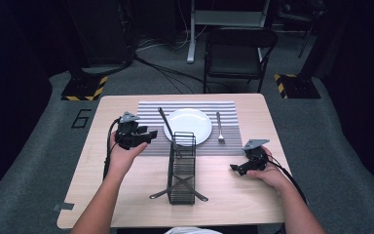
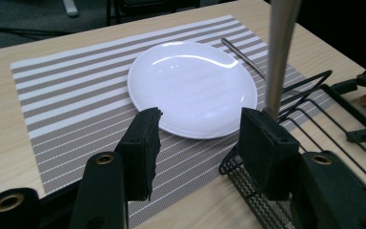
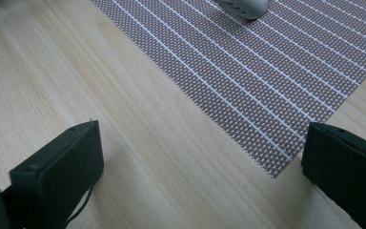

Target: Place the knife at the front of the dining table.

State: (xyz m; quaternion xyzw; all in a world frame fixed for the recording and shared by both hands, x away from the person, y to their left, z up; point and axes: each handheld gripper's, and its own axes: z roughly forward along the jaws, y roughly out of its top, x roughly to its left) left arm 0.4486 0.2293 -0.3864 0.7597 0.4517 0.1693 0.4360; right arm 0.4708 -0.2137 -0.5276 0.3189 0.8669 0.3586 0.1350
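Note:
A white plate [image 1: 189, 125] lies on a grey striped placemat [image 1: 148, 109], with a fork [image 1: 219, 127] to its right. In front of the plate stands a black wire basket [image 1: 181, 168]; a metal utensil handle [image 1: 166, 126] leans up out of its far end, and two utensils [image 1: 159, 194] cross at its near end. My left gripper [image 1: 147, 136] hovers open just left of the basket's far end. In the left gripper view its jaws [image 2: 200, 133] frame the plate [image 2: 190, 81], with the handle [image 2: 279, 52] to their right. My right gripper [image 1: 235, 168] is open, low over the table right of the basket, above the placemat corner [image 3: 267, 71].
The wooden table [image 1: 233, 195] has bare room at its front left and front right. The fork's handle end [image 3: 243, 5] lies ahead of the right gripper [image 3: 205, 148]. A folding chair [image 1: 238, 51] and cables stand on the floor behind the table.

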